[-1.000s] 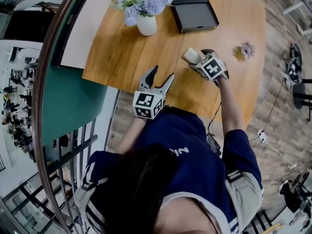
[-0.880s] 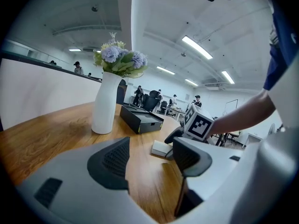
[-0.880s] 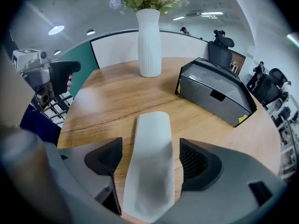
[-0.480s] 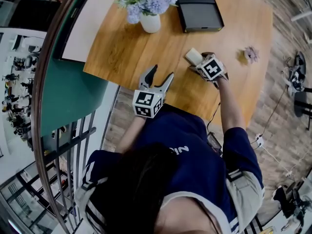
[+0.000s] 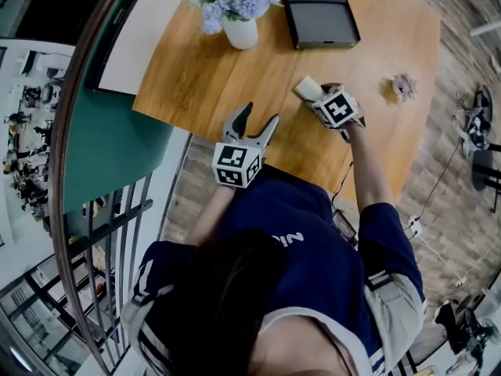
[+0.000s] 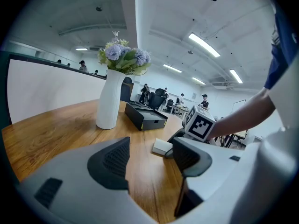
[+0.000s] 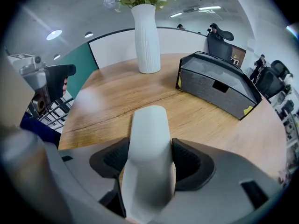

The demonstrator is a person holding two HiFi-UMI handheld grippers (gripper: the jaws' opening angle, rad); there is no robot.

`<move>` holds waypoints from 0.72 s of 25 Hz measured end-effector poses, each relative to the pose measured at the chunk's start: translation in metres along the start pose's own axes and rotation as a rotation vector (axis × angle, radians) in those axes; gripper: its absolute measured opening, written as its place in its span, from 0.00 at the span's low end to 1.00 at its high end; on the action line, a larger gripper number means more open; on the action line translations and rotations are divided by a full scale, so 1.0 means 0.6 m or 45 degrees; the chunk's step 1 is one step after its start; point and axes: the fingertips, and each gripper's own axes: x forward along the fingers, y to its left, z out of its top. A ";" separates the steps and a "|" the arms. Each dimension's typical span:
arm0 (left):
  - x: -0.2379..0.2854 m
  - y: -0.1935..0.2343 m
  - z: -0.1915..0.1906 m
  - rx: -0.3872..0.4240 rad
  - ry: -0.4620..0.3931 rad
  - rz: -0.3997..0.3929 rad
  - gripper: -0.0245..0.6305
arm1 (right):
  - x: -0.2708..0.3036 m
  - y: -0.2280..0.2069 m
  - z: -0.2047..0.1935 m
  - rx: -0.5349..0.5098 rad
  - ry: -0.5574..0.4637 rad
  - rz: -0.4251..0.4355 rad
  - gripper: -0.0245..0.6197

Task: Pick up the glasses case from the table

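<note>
Right gripper (image 7: 148, 158) fingers (image 7: 188, 164) just closed, glasses case (image 7: 148, 125) pressed between them

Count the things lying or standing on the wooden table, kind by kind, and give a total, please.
vase with flowers: 1
black box: 1
glasses case: 1
small purplish item: 1
Total: 4
</note>
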 end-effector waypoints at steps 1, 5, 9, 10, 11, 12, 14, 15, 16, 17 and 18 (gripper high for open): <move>0.000 -0.002 0.000 0.003 0.000 0.002 0.48 | 0.000 -0.001 -0.001 0.004 -0.004 -0.002 0.50; -0.002 -0.005 -0.001 0.008 -0.003 0.013 0.47 | 0.000 -0.004 -0.002 0.013 -0.010 -0.006 0.50; -0.007 -0.005 -0.002 0.000 -0.012 0.030 0.47 | -0.003 0.001 -0.002 -0.014 -0.021 -0.004 0.50; -0.007 -0.005 -0.002 -0.003 -0.014 0.034 0.47 | -0.004 0.003 -0.001 -0.026 -0.024 -0.005 0.50; -0.007 -0.005 -0.003 -0.006 -0.015 0.038 0.47 | -0.007 0.004 0.000 -0.033 -0.029 -0.007 0.50; -0.007 -0.007 -0.003 -0.008 -0.015 0.038 0.47 | -0.011 0.004 0.001 -0.036 -0.038 -0.009 0.50; -0.006 -0.013 -0.005 -0.011 -0.016 0.035 0.47 | -0.020 0.003 0.005 -0.030 -0.063 -0.013 0.50; -0.006 -0.016 -0.005 -0.012 -0.017 0.033 0.47 | -0.025 0.003 0.008 -0.021 -0.079 -0.013 0.50; -0.005 -0.018 -0.006 -0.012 -0.017 0.031 0.47 | -0.029 0.004 0.011 -0.012 -0.098 -0.012 0.50; -0.004 -0.020 -0.007 -0.012 -0.018 0.030 0.47 | -0.034 0.005 0.014 -0.006 -0.117 -0.011 0.50; -0.003 -0.022 -0.008 -0.011 -0.019 0.028 0.47 | -0.038 0.005 0.016 -0.004 -0.131 -0.014 0.50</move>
